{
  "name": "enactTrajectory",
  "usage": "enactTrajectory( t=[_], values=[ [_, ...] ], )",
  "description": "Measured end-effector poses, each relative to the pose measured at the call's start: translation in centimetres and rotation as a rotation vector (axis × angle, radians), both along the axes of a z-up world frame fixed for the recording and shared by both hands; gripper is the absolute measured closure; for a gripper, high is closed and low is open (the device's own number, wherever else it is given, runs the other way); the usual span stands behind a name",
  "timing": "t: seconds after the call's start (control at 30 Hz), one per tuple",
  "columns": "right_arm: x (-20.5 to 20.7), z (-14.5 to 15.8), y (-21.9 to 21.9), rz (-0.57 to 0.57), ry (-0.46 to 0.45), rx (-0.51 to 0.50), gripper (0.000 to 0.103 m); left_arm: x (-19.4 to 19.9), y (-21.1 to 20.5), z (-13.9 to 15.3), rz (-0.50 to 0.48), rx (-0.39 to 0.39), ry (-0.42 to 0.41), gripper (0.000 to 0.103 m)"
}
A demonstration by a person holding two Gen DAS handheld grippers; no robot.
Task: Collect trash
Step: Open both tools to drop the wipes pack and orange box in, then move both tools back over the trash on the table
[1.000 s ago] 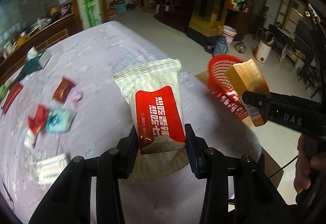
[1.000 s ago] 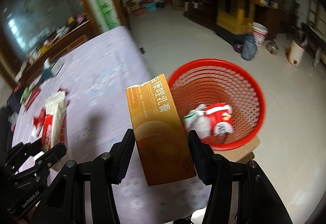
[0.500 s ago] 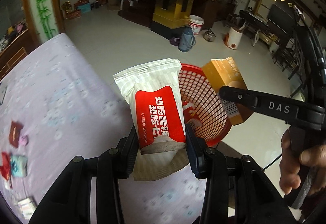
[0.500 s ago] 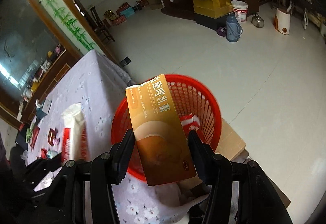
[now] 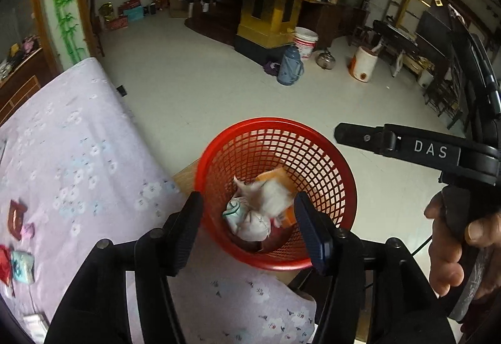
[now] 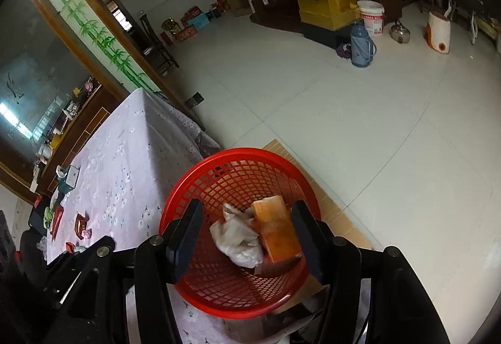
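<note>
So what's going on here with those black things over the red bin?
A person is clearing trash from a table with two handheld tongs. Both the left tongs and the right tongs hang open and empty above the red plastic mesh basket. An orange cardboard box and crumpled white wrappers lie inside it. A few small red and teal packets remain on the lilac flowered tablecloth.

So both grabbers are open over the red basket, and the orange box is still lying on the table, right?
Not quite. Both the left gripper and the right gripper are open over the red basket, but the orange box is not on the table: the right wrist view shows it inside the basket, beside crumpled white trash.
</note>
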State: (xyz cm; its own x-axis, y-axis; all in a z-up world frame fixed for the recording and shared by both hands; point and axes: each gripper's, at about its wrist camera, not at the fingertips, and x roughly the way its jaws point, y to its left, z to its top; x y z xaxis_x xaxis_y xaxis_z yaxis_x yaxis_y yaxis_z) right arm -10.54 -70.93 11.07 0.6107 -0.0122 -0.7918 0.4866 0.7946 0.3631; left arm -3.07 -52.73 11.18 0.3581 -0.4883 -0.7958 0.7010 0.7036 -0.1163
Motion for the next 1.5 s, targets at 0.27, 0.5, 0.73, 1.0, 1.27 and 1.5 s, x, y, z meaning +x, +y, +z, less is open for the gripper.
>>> enactTrajectory(
  t=[0.27,0.5,0.73,1.0,1.27,1.5],
  values=[
    [-0.1,0.5,5.7,0.163,-0.037,0.007,0.040,-2.4,5.9,0.5,0.132,0.007,-0.001,0.044],
    [0.3,-0.2,12.7,0.298,-0.020,0.047,0.040,-3.7,12.6,1.0,0.251,-0.003,0.003,0.044],
    [0.2,-0.1,19.3,0.377,-0.004,0.043,0.040,-5.2,19.7,1.4,0.331,-0.043,-0.001,0.044],
    [1.6,0.2,27.3,0.458,0.003,0.046,0.040,-6.3,29.8,1.2,0.452,-0.065,0.015,0.044],
    [3.0,0.3,34.5,0.512,0.023,0.030,0.041,-6.0,40.9,-0.1,0.612,-0.077,0.036,0.044],
    [3.2,0.5,38.0,0.544,0.040,-0.004,0.041,-1.6,48.8,-3.3,0.719,-0.170,0.178,0.046]
  ],
)
